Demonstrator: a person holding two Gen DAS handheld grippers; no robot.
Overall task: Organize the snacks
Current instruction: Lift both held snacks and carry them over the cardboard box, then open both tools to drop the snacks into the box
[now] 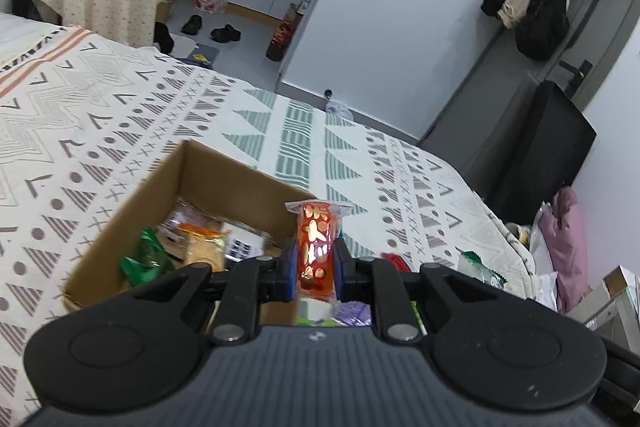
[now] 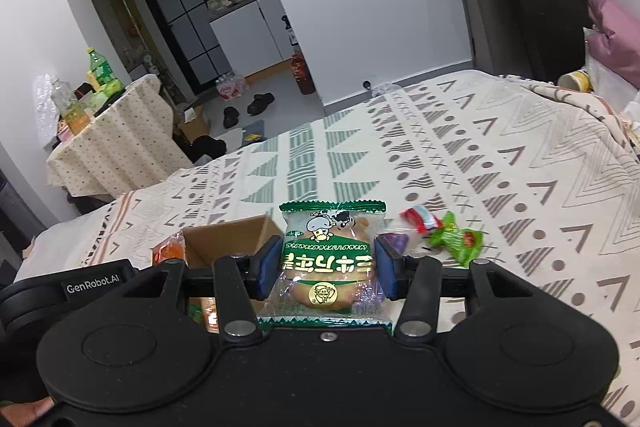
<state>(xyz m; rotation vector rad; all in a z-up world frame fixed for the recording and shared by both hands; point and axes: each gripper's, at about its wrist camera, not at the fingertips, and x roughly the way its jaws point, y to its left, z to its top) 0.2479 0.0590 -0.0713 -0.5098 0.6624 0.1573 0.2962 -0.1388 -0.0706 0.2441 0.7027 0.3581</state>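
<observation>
In the left wrist view, the left hand-held gripper is clamped on a narrow red snack packet printed with gold shapes, held upright between the blue pads at the lower centre of the frame. Just left of it, an open cardboard box sits on the patterned bedspread; inside lie a green wrapper, an orange-tinted clear packet and other wrappers too blurred to tell apart. More loose packets show under and to the right of the gripper, mostly hidden.

In the right wrist view, the right hand-held gripper is closed on a green-and-clear bread packet with a cartoon cow, gripped by its sides at the centre of the frame. The same box appears at lower left. To the right, a red-and-white wrapper, a green candy packet and a purple one lie close together on the bedspread.
</observation>
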